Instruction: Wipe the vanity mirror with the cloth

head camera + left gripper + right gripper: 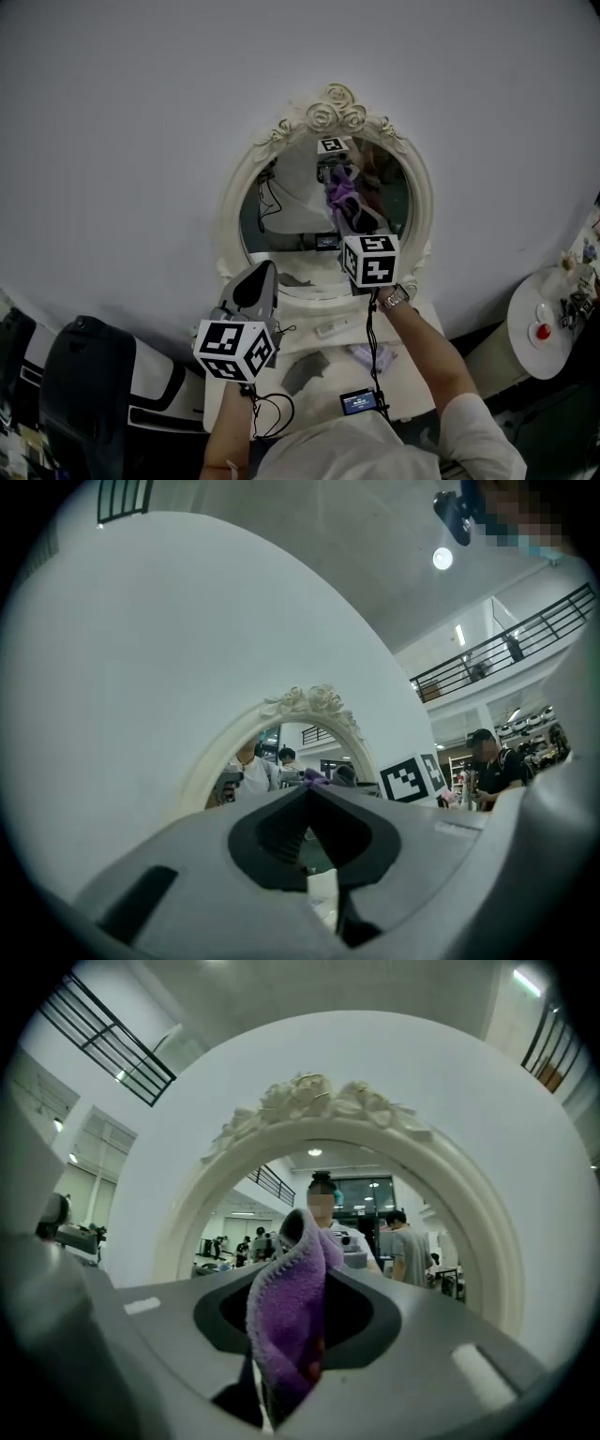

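While the right gripper [349,217] pinches a fold of the purple cloth [341,190] against the upper middle of the vanity mirror [286,199] (cloth and reflection appear to meet, so I judge contact), the left gripper [253,286] hangs by the frame's lower left, jaws pressed together on nothing. I anticipate two faults: drag across the glass may pull the fold free, exposing the hard jaw tips, and excess pressure may shift the mirror.

The left gripper [262,272] and right gripper [342,204] have grey bodies with black jaw pads, each bearing a white cube [234,349] printed with black square markers. Thin black cables [371,342] trail from them. The person wears a white short-sleeved shirt [394,448] and a metal wristwatch [394,298].
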Demonstrator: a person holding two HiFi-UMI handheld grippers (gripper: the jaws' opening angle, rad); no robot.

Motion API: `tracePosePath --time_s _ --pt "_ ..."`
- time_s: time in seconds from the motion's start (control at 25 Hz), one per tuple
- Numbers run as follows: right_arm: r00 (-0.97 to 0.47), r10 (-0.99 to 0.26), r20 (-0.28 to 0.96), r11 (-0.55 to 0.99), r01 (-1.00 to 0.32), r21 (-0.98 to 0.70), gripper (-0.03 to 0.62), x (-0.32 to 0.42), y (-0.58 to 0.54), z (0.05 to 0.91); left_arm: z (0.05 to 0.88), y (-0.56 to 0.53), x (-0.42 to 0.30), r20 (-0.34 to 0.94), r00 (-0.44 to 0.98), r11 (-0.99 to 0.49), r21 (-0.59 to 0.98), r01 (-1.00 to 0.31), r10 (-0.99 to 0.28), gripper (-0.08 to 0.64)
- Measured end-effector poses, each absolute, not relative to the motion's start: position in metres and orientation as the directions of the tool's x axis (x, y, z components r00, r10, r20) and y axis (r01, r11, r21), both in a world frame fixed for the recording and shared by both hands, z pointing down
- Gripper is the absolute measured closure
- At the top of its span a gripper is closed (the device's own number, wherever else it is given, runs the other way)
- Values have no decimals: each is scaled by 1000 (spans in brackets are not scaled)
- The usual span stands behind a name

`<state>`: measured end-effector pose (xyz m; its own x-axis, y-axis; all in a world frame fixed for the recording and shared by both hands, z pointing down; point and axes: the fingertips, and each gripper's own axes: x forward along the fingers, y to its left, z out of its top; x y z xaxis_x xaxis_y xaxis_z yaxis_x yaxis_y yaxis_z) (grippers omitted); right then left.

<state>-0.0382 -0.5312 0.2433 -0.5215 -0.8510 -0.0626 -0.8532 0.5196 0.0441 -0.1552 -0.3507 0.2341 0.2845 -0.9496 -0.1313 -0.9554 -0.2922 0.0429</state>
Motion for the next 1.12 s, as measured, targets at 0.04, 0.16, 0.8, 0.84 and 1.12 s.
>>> tracePosePath --time_s 0.04,0.16,0.8,0.84,1.12 --pt "-551 -833 -56 548 -835 54 457 -56 -525 248 234 -347 -161 -134 268 -276 43 -960 -954 557" --pt "-632 -774 -41 630 -775 54 457 -107 -509 259 237 -333 -184 -129 207 -215 45 -976 -970 557" --pt "-789 -615 -6 789 -615 6 456 -250 -471 274 247 -273 -272 -98 -42 38 40 -998 -994 557" --pt "-784 -621 -5 784 -621 3 456 -247 -473 275 247 -274 -273 -97 -40 37 41 -998 -994 557" --pt "-718 -696 -16 718 -696 20 456 -185 -496 274 250 -310 -233 -91 77 -81 42 -996 -993 557"
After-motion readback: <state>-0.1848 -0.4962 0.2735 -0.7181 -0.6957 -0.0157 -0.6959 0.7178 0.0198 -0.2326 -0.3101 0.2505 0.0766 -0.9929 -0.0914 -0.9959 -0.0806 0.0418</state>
